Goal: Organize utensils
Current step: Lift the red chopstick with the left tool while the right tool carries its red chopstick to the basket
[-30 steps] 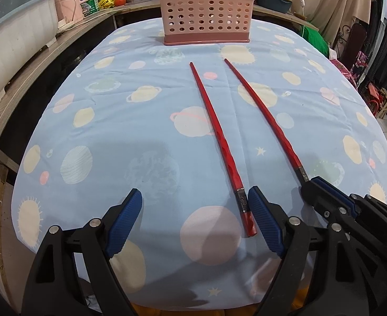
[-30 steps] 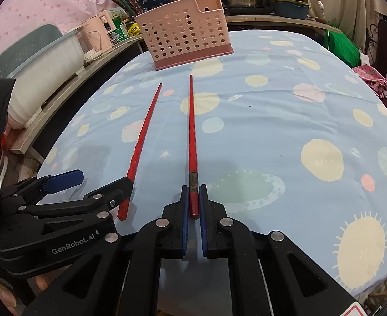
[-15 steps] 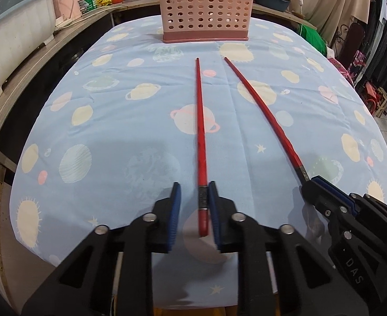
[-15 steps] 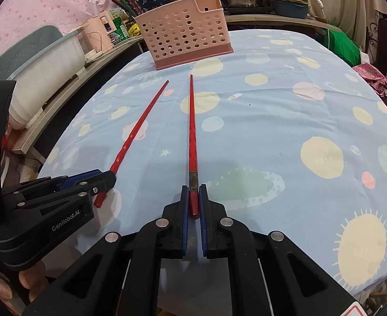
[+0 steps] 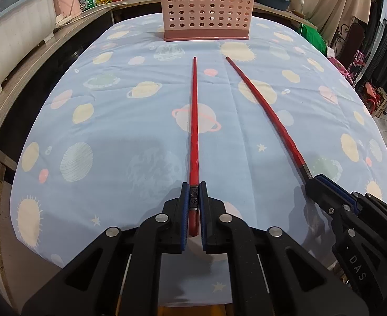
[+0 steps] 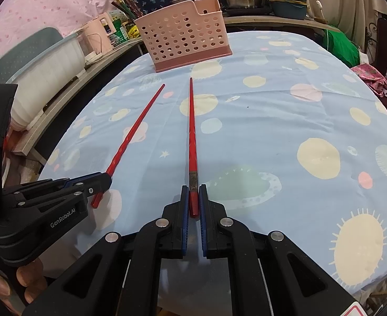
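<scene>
Two red chopsticks lie on the blue planet-print tablecloth, tips toward a pink perforated utensil basket at the far end. My left gripper has its jaws closing tight on the handle end of the left chopstick, and the blue pads press it from both sides. The right chopstick has its handle end in my right gripper, which is shut on it. Each gripper shows in the other's view: the right gripper and the left gripper. Both chopsticks rest along the cloth.
A wooden counter with a white tub runs along the left. Behind the basket stand pots and jars. Green cloth and clutter sit to the right. A person's fingers hold the left gripper.
The left gripper's jaws went from wide open to shut on the left chopstick, which swung straight between them. The right gripper kept its grip and place.
</scene>
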